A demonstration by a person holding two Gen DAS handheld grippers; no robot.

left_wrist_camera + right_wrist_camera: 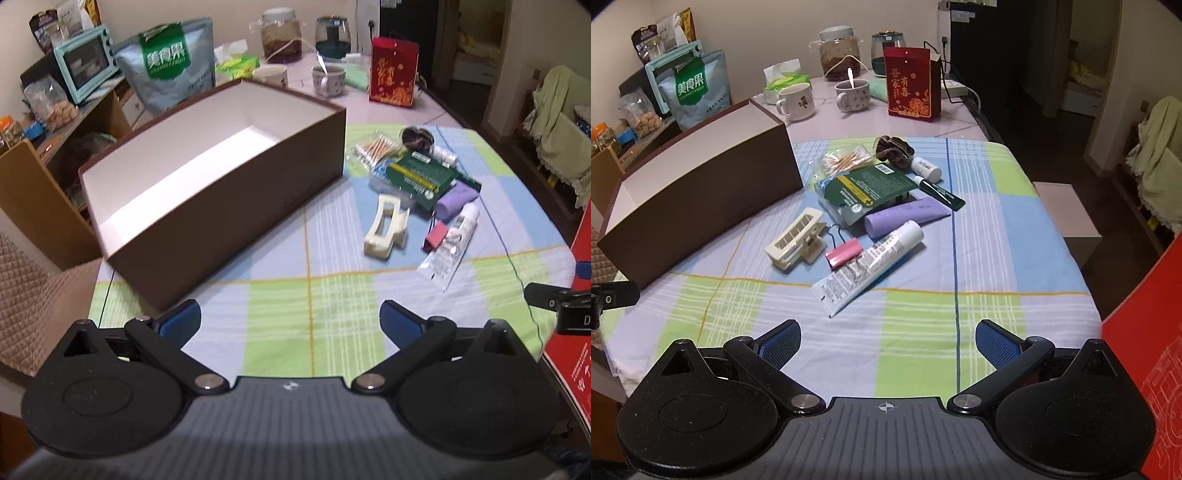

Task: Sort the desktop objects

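Both grippers hang low over the checked cloth [916,354] on the worktop, the left gripper [290,319] and the right gripper [888,341] each with ribbed blue pads spread wide, holding nothing. A long brown cardboard box [229,206] with a smooth white lining sits open to the left. Just beside it lies a loose heap: a cream plastic hair claw [796,245], a crinkled white tube [871,264], a lilac tube [905,219], a small pink cylinder [844,253], a glossy green sachet [871,188], bagged cotton swabs [846,158] and a velvety scrunchie [894,146].
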